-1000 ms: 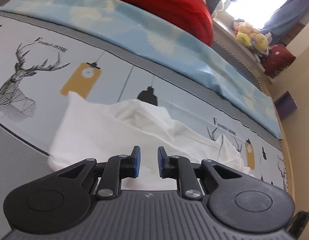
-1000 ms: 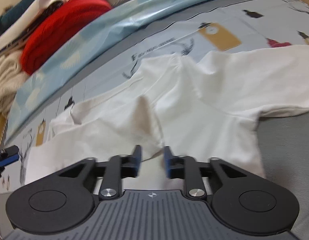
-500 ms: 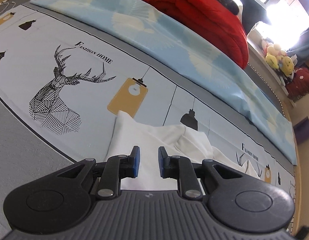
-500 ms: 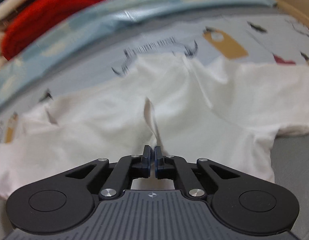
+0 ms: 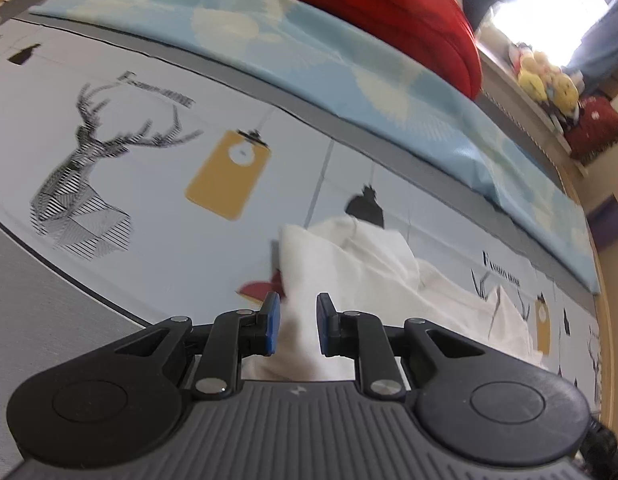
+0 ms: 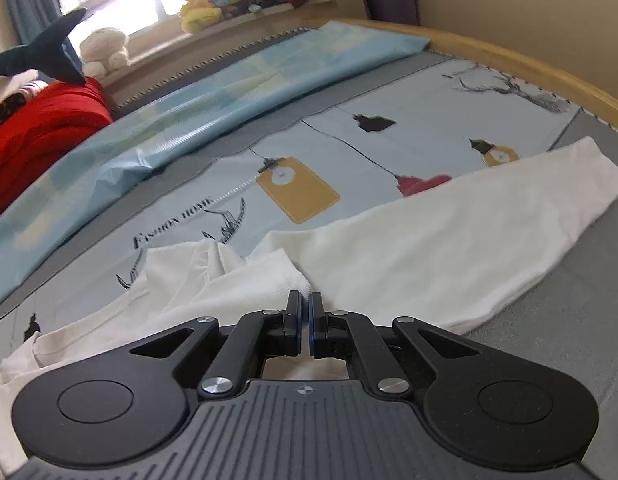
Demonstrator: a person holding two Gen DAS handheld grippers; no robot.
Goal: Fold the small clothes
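A small white shirt (image 5: 373,276) lies rumpled on the printed bed sheet (image 5: 149,184). In the left wrist view my left gripper (image 5: 297,312) is open, its blue pads on either side of the shirt's near left edge, gripping nothing. In the right wrist view the shirt (image 6: 449,240) stretches to the right with one long part lying flat. My right gripper (image 6: 304,310) is shut on a raised fold of the shirt at its middle.
A folded light blue cloth (image 5: 309,48) runs along the far side of the bed, with a red blanket (image 5: 389,4) behind it. Plush toys (image 6: 205,4) sit on the windowsill. The bed's wooden edge (image 6: 509,56) curves at right.
My right gripper closed on a fold of the shirt and dragged it, so the shirt now lies stretched to the right. My left gripper stayed open while the shirt shifted under it.
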